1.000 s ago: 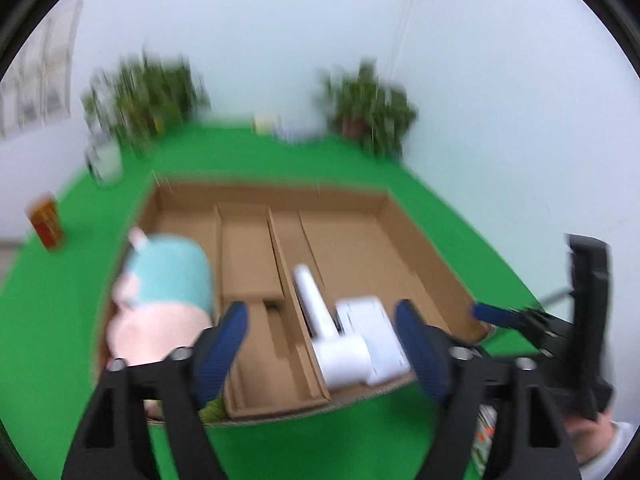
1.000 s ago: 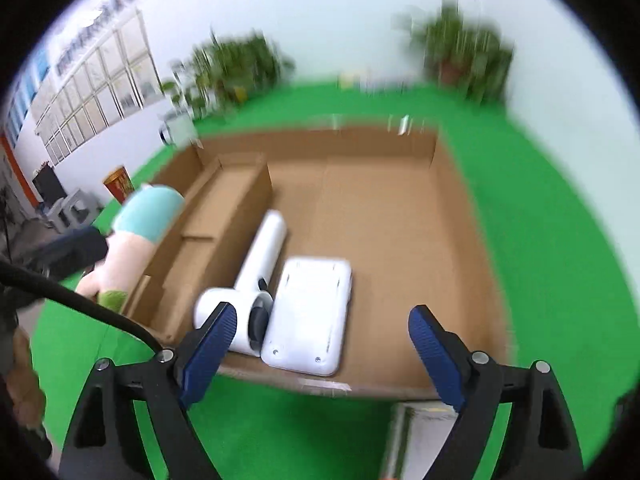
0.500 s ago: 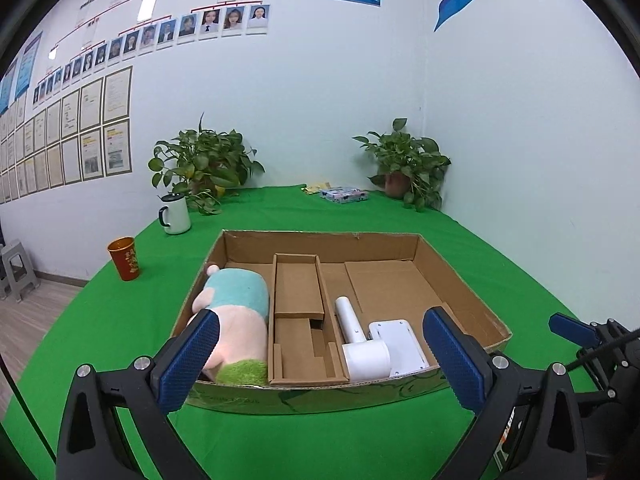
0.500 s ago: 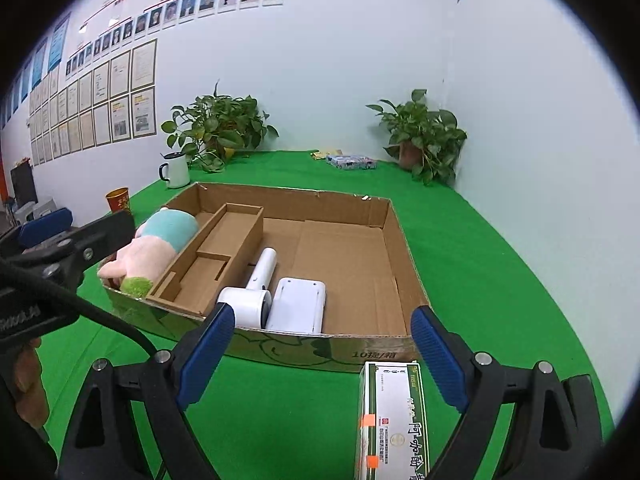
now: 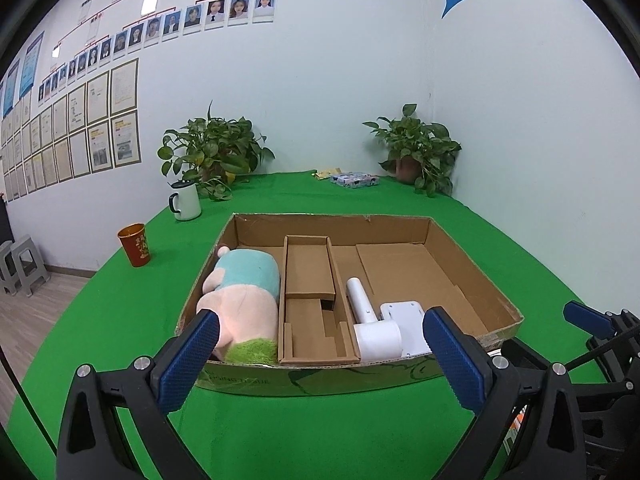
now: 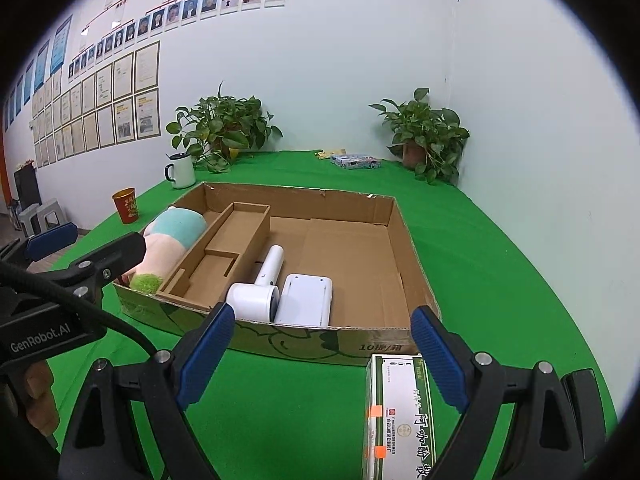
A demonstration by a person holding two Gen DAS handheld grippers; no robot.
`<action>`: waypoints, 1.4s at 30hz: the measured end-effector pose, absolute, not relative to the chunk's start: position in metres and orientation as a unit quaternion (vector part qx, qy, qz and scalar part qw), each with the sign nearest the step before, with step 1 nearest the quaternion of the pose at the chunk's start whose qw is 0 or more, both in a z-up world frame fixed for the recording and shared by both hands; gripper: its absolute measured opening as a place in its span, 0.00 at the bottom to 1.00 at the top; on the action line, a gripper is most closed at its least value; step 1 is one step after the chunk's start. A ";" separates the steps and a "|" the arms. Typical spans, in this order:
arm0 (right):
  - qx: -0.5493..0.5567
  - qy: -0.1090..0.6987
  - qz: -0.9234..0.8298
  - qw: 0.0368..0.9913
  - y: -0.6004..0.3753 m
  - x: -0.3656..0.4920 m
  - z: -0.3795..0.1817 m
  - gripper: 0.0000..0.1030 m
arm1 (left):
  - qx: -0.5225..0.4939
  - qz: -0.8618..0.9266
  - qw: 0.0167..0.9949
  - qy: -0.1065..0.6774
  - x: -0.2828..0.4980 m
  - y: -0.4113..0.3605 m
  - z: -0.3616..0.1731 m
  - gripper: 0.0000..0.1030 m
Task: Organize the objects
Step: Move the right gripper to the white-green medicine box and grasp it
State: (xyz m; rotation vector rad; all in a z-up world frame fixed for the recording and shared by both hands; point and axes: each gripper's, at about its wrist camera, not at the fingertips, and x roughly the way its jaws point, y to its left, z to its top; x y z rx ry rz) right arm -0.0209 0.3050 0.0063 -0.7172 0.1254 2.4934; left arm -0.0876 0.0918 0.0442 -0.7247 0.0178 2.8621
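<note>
A shallow cardboard box point(image 5: 320, 376) point(image 6: 304, 340) lies on the green table. Its left compartment holds a pink and teal plush toy point(image 5: 244, 300) point(image 6: 172, 236). A cardboard insert point(image 5: 308, 296) point(image 6: 224, 252) divides the middle. Right of it lie a white hair dryer point(image 5: 370, 320) point(image 6: 260, 288) and a flat white device point(image 5: 404, 324) point(image 6: 306, 300). My left gripper point(image 5: 320, 354) is open and empty, held back in front of the box's near wall. My right gripper point(image 6: 318, 350) is open too, above a white and green carton point(image 6: 400, 412) that stands outside the box.
A white mug point(image 5: 185, 201), a red cup point(image 5: 135, 245), two potted plants point(image 5: 212, 152) point(image 5: 416, 152) and a small printed box point(image 5: 354, 179) stand further back on the table. Walls close the back and the right side. Grey stools point(image 5: 22, 264) stand on the floor at left.
Both grippers have pulled back from over the box to in front of its near wall. The left jaws stand wider than a second ago. The carton has come into the right wrist view.
</note>
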 end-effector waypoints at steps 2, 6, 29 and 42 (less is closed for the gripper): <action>-0.266 0.047 0.924 0.272 0.306 -0.021 0.005 0.87 | -0.240 0.966 0.095 0.014 -0.087 0.094 0.044 0.99; -0.264 0.048 0.923 0.277 0.307 -0.021 0.004 0.87 | -0.239 0.966 0.095 0.025 -0.089 0.094 0.043 0.99; -0.272 0.079 0.921 0.268 0.313 -0.002 -0.015 0.87 | -0.275 0.954 0.118 0.005 -0.093 0.087 0.017 0.79; -0.412 0.144 0.860 0.264 0.356 0.053 -0.096 0.87 | -0.349 0.923 0.161 -0.022 -0.091 0.070 -0.035 0.85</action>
